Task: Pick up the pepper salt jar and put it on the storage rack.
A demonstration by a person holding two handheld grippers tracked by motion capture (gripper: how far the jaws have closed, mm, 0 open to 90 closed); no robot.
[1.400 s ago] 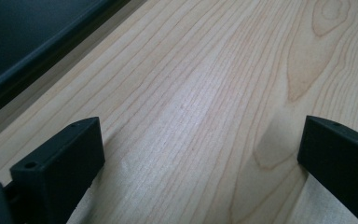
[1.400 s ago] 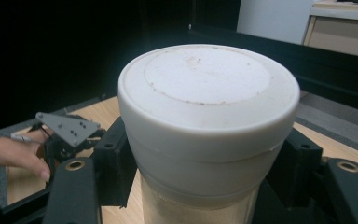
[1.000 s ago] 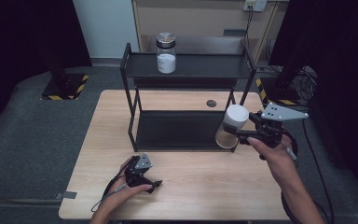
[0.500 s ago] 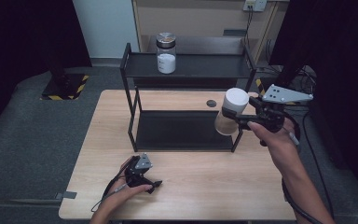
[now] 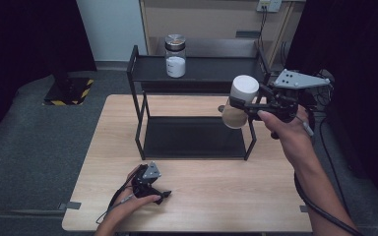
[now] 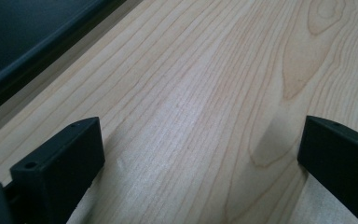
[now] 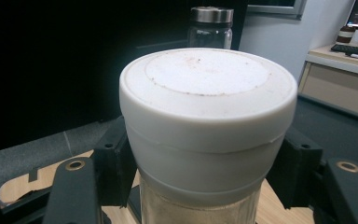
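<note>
High view, right gripper raised beside rack, pinching white-lidded jar

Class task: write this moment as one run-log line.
right gripper: shut on white-lidded glass jar, lifted by black shelf rack | left gripper: open, on wooden table

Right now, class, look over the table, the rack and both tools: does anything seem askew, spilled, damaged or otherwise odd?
Nothing is spilled or broken. The white-lidded jar leans in the right tool, held in the air beside the black rack. Its lid shows small brownish specks. The steel-lidded jar stands upright on the top shelf. The left tool rests on the table, empty.
</note>
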